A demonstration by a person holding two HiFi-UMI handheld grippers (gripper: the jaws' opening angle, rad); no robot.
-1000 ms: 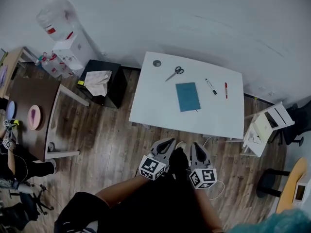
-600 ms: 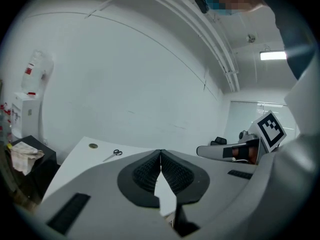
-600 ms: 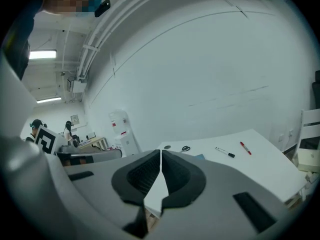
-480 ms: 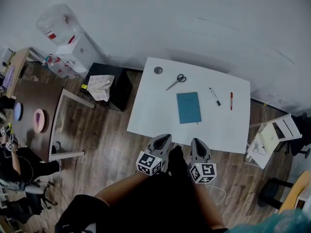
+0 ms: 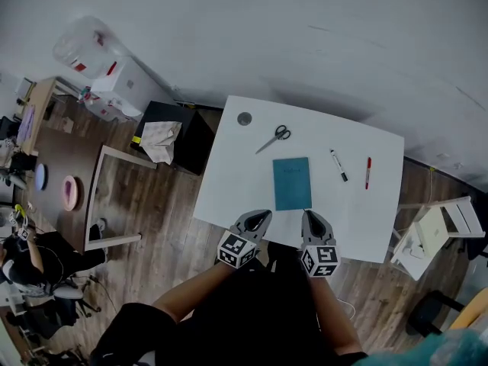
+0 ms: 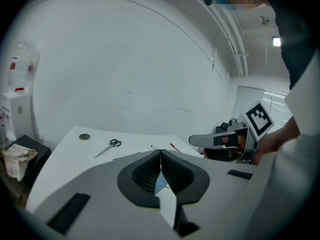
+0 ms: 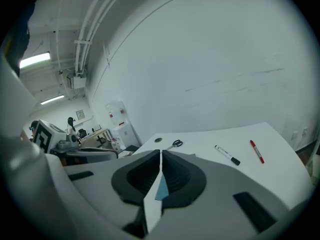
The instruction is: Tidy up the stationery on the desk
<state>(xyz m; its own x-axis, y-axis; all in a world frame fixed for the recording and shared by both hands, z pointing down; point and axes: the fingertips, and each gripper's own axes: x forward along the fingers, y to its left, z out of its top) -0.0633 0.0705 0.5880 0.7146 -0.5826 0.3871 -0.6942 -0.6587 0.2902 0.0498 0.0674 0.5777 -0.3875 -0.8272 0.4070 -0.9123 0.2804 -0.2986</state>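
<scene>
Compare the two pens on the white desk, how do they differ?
The marker is white with a black end; the red pen is red. The marker lies closer to the blue notebook, the red pen farther right. Both lie flat on the desk, apart.

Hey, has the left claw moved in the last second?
Yes. The left claw has advanced from over the floor to the near edge of the white desk.

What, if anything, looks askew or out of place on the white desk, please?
Nothing is spilled or damaged. The scissors lie diagonally, apart from the blue notebook, and the black marker sits tilted beside the red pen.
</scene>
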